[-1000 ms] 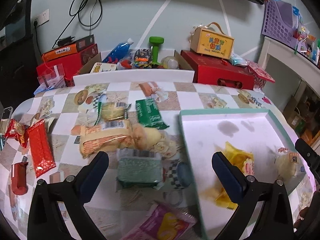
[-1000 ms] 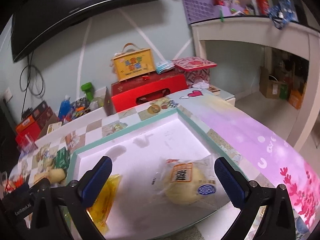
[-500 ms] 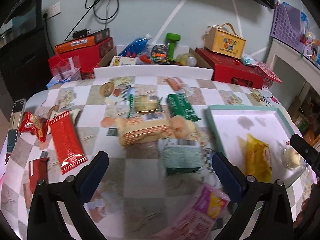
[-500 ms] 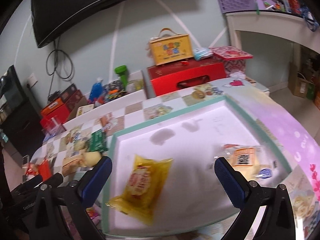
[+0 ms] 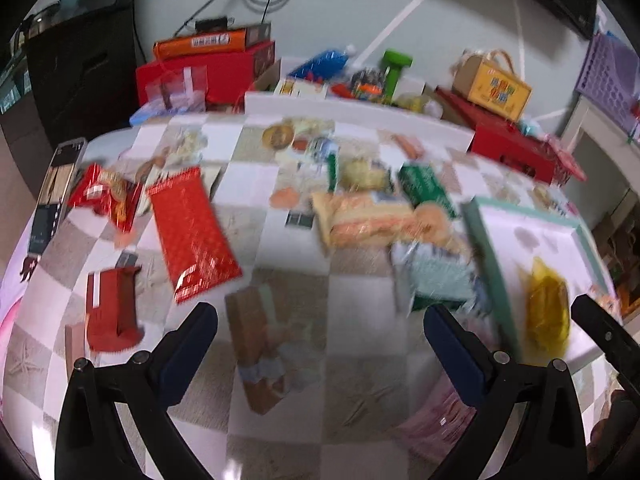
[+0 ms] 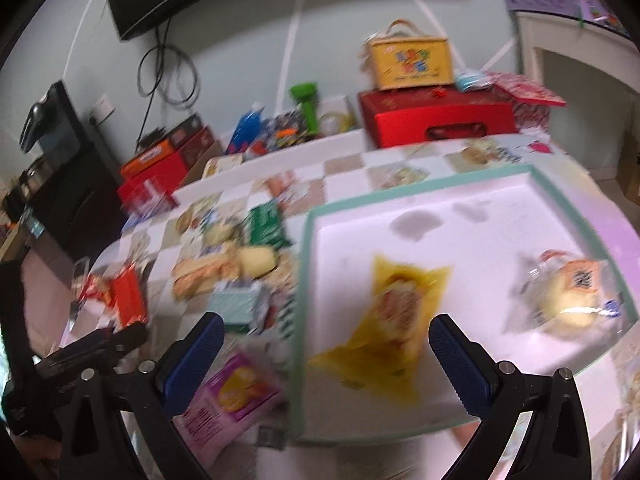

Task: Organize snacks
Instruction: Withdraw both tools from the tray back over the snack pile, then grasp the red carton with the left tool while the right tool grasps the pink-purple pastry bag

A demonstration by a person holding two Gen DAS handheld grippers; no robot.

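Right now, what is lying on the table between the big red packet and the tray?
In the left wrist view, an orange bread packet and a pale green packet lie between the red packet and the tray.

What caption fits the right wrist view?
Open right gripper above a green-rimmed tray holding a yellow packet and a wrapped bun.

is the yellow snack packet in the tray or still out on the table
In the tray. The yellow packet lies flat on the white floor of the tray, inside its green rim, with a wrapped bun further right. Neither gripper holds it.
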